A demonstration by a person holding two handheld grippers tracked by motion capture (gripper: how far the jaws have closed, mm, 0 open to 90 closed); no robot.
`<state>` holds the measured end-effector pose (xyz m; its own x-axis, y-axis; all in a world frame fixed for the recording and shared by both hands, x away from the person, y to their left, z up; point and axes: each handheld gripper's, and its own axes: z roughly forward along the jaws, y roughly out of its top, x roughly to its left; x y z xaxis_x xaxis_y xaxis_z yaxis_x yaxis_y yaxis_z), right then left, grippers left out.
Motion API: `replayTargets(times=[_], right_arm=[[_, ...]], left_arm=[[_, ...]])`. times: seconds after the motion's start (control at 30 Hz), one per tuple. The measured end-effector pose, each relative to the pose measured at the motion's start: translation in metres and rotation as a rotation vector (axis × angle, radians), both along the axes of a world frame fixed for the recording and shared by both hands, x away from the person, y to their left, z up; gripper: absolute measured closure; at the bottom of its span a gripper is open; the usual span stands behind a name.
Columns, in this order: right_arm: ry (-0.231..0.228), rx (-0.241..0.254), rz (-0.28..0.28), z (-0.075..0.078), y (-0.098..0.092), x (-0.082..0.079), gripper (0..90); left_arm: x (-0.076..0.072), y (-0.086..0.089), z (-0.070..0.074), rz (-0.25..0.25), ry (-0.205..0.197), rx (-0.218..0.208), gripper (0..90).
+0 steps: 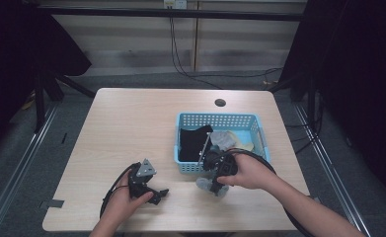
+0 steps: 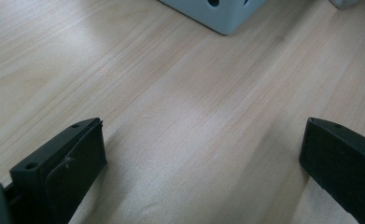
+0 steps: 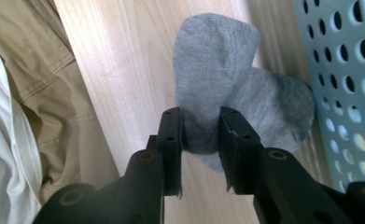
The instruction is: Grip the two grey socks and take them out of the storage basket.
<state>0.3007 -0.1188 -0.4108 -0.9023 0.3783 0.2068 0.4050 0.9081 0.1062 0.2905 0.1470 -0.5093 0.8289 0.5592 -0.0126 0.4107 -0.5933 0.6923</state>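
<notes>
A grey sock (image 3: 227, 60) lies on the wooden table just in front of the blue basket (image 3: 343, 70). My right gripper (image 3: 201, 116) points down at it, and both pads press on a fold of the sock between them. From above, that right gripper (image 1: 215, 183) is near the basket's front wall, with the sock (image 1: 204, 184) under it. My left gripper (image 1: 153, 196) rests low at the table's front left. Its jaws stand wide open over bare wood in the left gripper view (image 2: 203, 135), with nothing between them.
The blue basket (image 1: 215, 117) holds a black cloth (image 1: 193, 143), another grey sock (image 1: 223, 139) and a yellowish piece (image 1: 245, 142). A round hole (image 1: 220, 102) is in the table behind it. A corner of the basket (image 2: 217, 11) lies ahead of the left gripper.
</notes>
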Motion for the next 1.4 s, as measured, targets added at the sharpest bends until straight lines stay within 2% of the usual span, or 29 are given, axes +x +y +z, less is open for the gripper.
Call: replayTargets(times=[0.03,0.17,0.3,0.43,0.47,0.53,0.57,0.73,0.77,0.8,0.83,0.9,0.93,0.97,1.0,1.03,1.07,1.1,1.23,1.4], right_arm=[[0.015,0.007,-0.011,0.001,-0.001,0.000,67.5],[0.023,0.028,-0.033,0.007,-0.005,0.002,61.5],[0.020,0.036,-0.043,0.011,-0.009,0.003,59.2],[0.036,0.039,-0.066,0.015,-0.011,0.004,56.3],[0.028,0.053,-0.059,0.017,-0.014,0.005,54.9],[0.021,0.061,-0.080,0.021,-0.016,0.007,52.0],[-0.001,0.072,-0.093,0.028,-0.020,0.012,49.4],[-0.030,0.062,-0.126,0.037,-0.028,0.023,45.0],[-0.035,0.055,-0.147,0.039,-0.033,0.030,43.6],[-0.035,0.055,-0.147,0.039,-0.033,0.030,43.6],[-0.047,0.048,-0.178,0.038,-0.039,0.040,42.1],[-0.052,0.044,-0.196,0.036,-0.042,0.045,42.0],[-0.055,0.034,-0.214,0.035,-0.045,0.050,41.9],[-0.060,0.043,-0.253,0.031,-0.050,0.059,41.0],[-0.060,0.043,-0.253,0.031,-0.050,0.059,41.0],[-0.071,0.050,-0.290,0.026,-0.055,0.070,38.9],[-0.071,0.050,-0.290,0.026,-0.055,0.070,38.9],[-0.076,0.053,-0.313,0.024,-0.056,0.073,36.9],[-0.106,0.021,-0.355,0.012,-0.057,0.088,34.9],[-0.134,-0.003,-0.382,0.004,-0.056,0.096,33.9]], left_arm=[[0.000,0.000,0.000,0.000,0.000,0.000,0.0],[0.000,0.000,0.000,0.000,0.000,-0.002,0.0],[0.000,0.000,0.000,0.000,0.000,-0.002,0.0],[0.000,0.000,0.000,0.001,0.000,0.001,0.0],[0.000,0.000,0.000,0.001,-0.001,0.001,0.0],[0.000,0.000,0.000,0.000,0.000,-0.002,0.0],[0.000,0.000,0.000,0.000,0.000,-0.003,0.0],[0.000,0.000,0.000,0.000,0.000,-0.001,0.0],[0.000,0.000,0.000,0.001,0.000,-0.002,0.0],[0.000,0.000,0.000,0.001,0.000,-0.002,0.0],[0.000,0.000,0.000,0.000,0.001,-0.001,0.0],[0.000,0.000,0.000,0.000,0.001,-0.002,0.0],[0.000,0.000,0.000,0.001,0.000,0.000,0.0],[0.000,0.000,0.000,0.000,0.000,-0.001,0.0],[0.000,0.000,0.000,0.000,0.000,-0.001,0.0],[0.000,0.000,0.000,0.000,0.000,-0.002,0.0],[0.000,0.000,0.000,0.001,0.000,-0.003,0.0],[0.000,0.000,0.000,0.001,0.000,-0.003,0.0],[-0.001,-0.001,-0.001,0.012,0.001,-0.014,0.0],[-0.001,-0.001,-0.001,0.011,-0.001,-0.014,0.0]])
